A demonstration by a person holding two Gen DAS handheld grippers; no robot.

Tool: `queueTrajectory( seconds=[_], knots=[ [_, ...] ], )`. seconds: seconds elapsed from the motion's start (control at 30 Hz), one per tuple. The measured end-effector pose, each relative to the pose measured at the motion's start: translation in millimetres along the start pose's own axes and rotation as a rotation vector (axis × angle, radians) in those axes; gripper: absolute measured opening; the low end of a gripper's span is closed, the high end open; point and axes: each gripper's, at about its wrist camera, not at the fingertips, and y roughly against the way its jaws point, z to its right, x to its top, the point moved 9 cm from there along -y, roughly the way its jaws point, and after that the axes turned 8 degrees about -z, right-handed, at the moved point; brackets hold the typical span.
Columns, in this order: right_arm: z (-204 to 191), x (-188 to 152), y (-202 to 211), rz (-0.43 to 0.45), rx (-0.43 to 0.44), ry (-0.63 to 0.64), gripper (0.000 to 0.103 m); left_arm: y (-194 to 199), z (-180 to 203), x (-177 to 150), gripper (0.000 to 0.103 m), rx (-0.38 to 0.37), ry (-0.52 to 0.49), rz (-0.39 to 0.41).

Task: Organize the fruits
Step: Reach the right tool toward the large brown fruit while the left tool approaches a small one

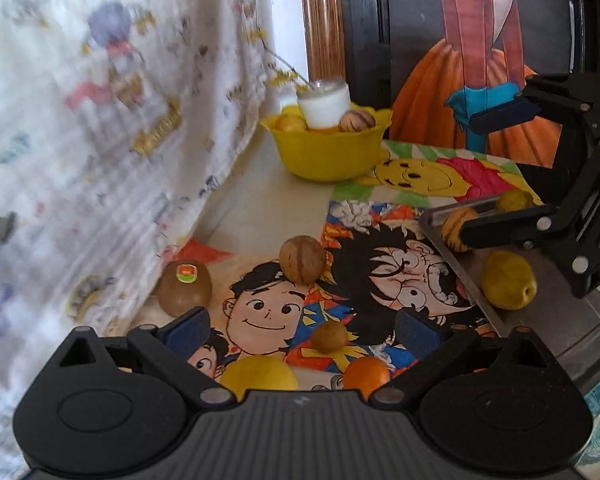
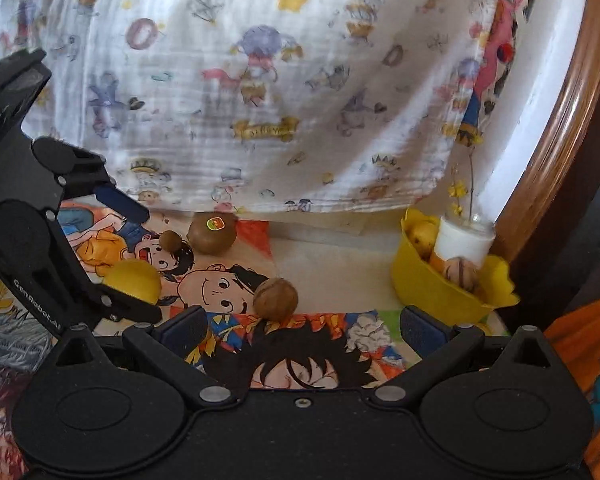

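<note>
Cartoon-printed counter point(image 1: 268, 208) against a draped patterned cloth point(image 2: 260, 80), yellow bowl point(image 1: 328, 152) at the back holding fruit and a white jar point(image 1: 324, 106). Kiwi point(image 1: 184, 288), striped brown fruit point(image 1: 302, 259), lemon point(image 1: 258, 374) and orange point(image 1: 366, 374) loose on the drawings; yellow fruit point(image 1: 508, 280) on a metal tray point(image 1: 552, 320). Left tool point(image 1: 300, 330) open and empty; right tool point(image 2: 304, 326) likewise.

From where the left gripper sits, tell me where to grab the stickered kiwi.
Grip the kiwi across its narrow middle, coming from above. It lies on its side close to the hanging cloth, so a level approach would likely snag fabric. The left gripper, jaws open, looks wide enough to take it.
</note>
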Motion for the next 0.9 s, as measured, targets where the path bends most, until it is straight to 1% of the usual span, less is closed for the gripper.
queueTrajectory(
  seconds=[0.07, 0.13, 0.2, 0.27, 0.43, 0.6, 0.7, 0.77, 0.83, 0.9],
  knots=[
    [6, -8, -4, -0.006, 0.027, -0.059, 0.102, -7, -3, -3, 0.101, 0.0, 0.015, -0.009],
    [9, -15, -3, -0.003, 0.021, -0.076, 0.102, -9, -5, -6, 0.101, -0.003, 0.03, -0.012],
    [12, -21, 8, 0.005, 0.013, -0.104, 0.102, -7, -7, -9, 0.101, 0.005, 0.044, -0.013],
    [13, -23, 30, 0.029, 0.022, -0.14, 0.102, 1, -7, -9, 0.101, 0.014, 0.064, -0.007],
    [-2, -22, 103, 0.098, -0.003, -0.163, 0.102, 50, -2, -13, 0.101, 0.027, 0.099, 0.054],
    [-32, -20, 175, 0.153, -0.047, -0.112, 0.102, 116, 7, -22, 0.102, 0.048, 0.112, 0.132],
    [-43, -12, 214, 0.177, -0.02, -0.147, 0.102, 149, 11, -22, 0.102, 0.063, 0.093, 0.165],
    [-47, -7, 236, 0.201, -0.022, -0.155, 0.102, 170, 12, -21, 0.102, 0.08, 0.088, 0.196],
    [-50, 1, 255, 0.222, -0.026, -0.155, 0.102, 187, 11, -20, 0.102, 0.077, 0.097, 0.219],
    [-53, 11, 268, 0.222, -0.023, -0.14, 0.102, 199, 10, -19, 0.102, 0.074, 0.108, 0.229]
  ],
)
